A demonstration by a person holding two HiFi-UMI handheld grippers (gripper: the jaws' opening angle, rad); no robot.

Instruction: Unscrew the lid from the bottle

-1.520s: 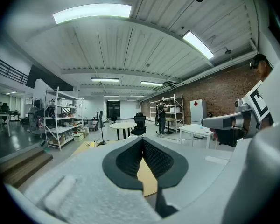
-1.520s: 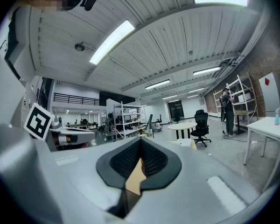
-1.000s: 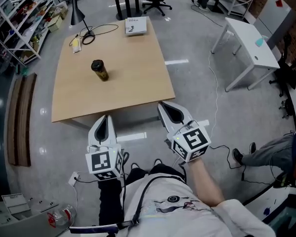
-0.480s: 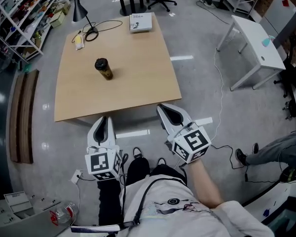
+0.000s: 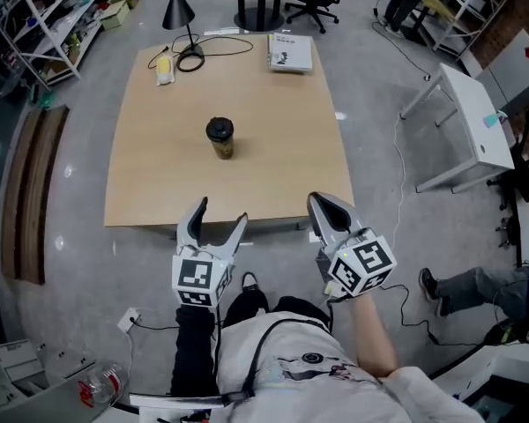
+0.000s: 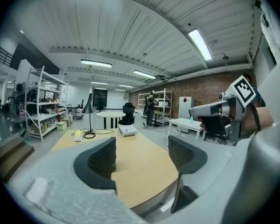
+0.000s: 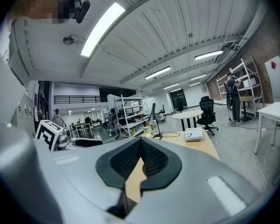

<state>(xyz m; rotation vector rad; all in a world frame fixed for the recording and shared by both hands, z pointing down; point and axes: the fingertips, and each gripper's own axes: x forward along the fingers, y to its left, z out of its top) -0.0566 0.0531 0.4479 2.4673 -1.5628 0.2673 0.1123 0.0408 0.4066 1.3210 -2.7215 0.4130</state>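
Observation:
A brown bottle with a black lid (image 5: pixel 220 137) stands upright near the middle of the wooden table (image 5: pixel 159 174) in the head view. My left gripper (image 5: pixel 220 211) hovers at the table's near edge, well short of the bottle; its jaws are opening and nothing is between them (image 6: pixel 142 155). The right gripper (image 5: pixel 322 208) sits to its right, also at the near edge, with its jaws shut together on nothing (image 7: pixel 140 157). The bottle is hidden in both gripper views.
At the table's far edge stand a black desk lamp with its cable (image 5: pixel 183 25), a small yellow-white object (image 5: pixel 165 67) and a white book (image 5: pixel 289 53). A white table (image 5: pixel 472 126) stands to the right, with shelving (image 5: pixel 35 16) at the far left and a round table behind.
The left gripper's jaws have spread apart from shut. Both grippers and the head have moved forward, so the table and bottle now lie closer. The right gripper stays shut.

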